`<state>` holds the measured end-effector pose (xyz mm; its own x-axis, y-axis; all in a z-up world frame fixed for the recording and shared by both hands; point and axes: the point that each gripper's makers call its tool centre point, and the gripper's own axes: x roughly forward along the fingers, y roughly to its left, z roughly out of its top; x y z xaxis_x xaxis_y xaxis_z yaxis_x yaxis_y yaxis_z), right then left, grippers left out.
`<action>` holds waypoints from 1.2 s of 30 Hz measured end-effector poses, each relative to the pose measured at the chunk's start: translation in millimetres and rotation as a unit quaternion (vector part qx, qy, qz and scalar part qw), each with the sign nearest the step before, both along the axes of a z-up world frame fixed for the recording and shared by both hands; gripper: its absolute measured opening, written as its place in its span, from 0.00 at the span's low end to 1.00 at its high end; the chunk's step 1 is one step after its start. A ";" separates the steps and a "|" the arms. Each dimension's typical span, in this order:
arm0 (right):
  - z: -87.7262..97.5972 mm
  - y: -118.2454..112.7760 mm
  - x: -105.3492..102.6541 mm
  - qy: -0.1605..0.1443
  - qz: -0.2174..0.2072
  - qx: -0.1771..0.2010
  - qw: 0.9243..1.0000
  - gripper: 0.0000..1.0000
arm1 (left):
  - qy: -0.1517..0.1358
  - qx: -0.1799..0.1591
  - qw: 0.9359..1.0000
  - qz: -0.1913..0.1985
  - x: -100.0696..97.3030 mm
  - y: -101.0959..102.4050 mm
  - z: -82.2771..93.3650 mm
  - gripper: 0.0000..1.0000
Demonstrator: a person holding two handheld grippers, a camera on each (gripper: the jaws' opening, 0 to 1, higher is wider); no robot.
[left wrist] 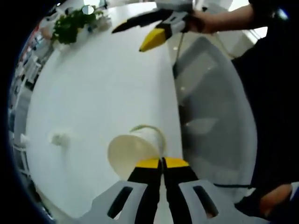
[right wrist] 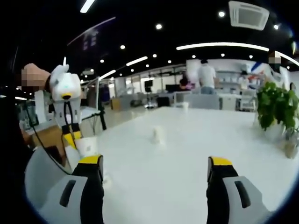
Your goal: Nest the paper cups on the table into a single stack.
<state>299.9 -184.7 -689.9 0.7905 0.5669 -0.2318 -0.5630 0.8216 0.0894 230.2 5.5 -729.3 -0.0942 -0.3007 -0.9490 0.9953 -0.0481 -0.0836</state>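
Note:
A white paper cup (left wrist: 133,151) is tilted near the table's edge, its mouth towards the camera. My left gripper (left wrist: 163,163) is shut on the cup's rim, yellow tips almost touching. In the right gripper view that same gripper (right wrist: 71,136) comes down from the left onto the cup (right wrist: 87,145). My right gripper (right wrist: 155,161) hovers over the white table (right wrist: 187,154), jaws wide apart and holding nothing. It also enters the left gripper view at the top (left wrist: 140,33), still open. A small white object (right wrist: 158,134), perhaps another cup, stands farther out on the table (left wrist: 59,138); it is too blurred to be sure.
A potted green plant (right wrist: 275,106) stands at the table's far side (left wrist: 74,23). A grey chair (left wrist: 210,102) sits close against the table edge beside the held cup. People stand at desks (right wrist: 205,77) in the background.

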 end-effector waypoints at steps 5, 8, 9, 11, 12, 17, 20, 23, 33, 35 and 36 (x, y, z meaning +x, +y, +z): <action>-0.8 -0.5 0.5 0.001 0.001 0.004 1.000 0.90 | -0.001 0.013 1.000 0.002 3.7 1.6 -5.6 0.00; -2.2 -0.4 0.4 0.003 0.002 0.005 1.000 0.90 | 0.002 0.015 1.000 0.004 5.5 2.1 -8.5 0.00; -3.0 -0.2 0.4 0.004 0.003 0.006 1.000 0.90 | 0.004 0.013 1.000 0.006 6.5 1.5 -9.6 0.00; -4.4 0.1 -0.1 0.006 0.003 0.005 1.000 0.90 | 0.002 0.020 1.000 0.009 8.3 3.8 -12.9 0.00; -4.6 0.1 -0.3 0.006 0.004 0.006 1.000 0.90 | 0.002 0.023 1.000 0.008 8.6 4.8 -14.4 0.00; -4.5 -0.3 0.0 0.007 0.003 0.009 1.000 0.89 | 0.002 0.030 1.000 0.002 7.2 8.6 -18.8 0.00; -4.7 -1.1 0.3 0.007 0.001 0.010 1.000 0.89 | 0.000 0.029 1.000 -0.007 7.5 8.1 -18.8 0.00; -6.3 -1.2 0.9 0.011 0.002 0.013 1.000 0.88 | 0.001 0.025 1.000 -0.012 7.8 6.8 -19.1 0.00; -8.7 -1.1 1.9 0.013 0.002 0.017 1.000 0.86 | 0.006 0.022 0.999 -0.028 7.1 9.0 -20.8 0.01; -9.4 -1.1 2.0 0.016 0.002 0.019 1.000 0.86 | 0.009 0.019 0.999 -0.025 5.6 8.3 -21.0 0.02; -10.0 -0.6 1.5 0.018 0.002 0.020 1.000 0.86 | 0.010 0.016 0.999 -0.026 5.1 7.4 -21.2 0.03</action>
<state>301.5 -185.3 -699.9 0.7797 0.5798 -0.2365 -0.5626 0.8144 0.1422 235.2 12.9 -750.5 -0.1272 -0.2642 -0.9560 0.9898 -0.0967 -0.1050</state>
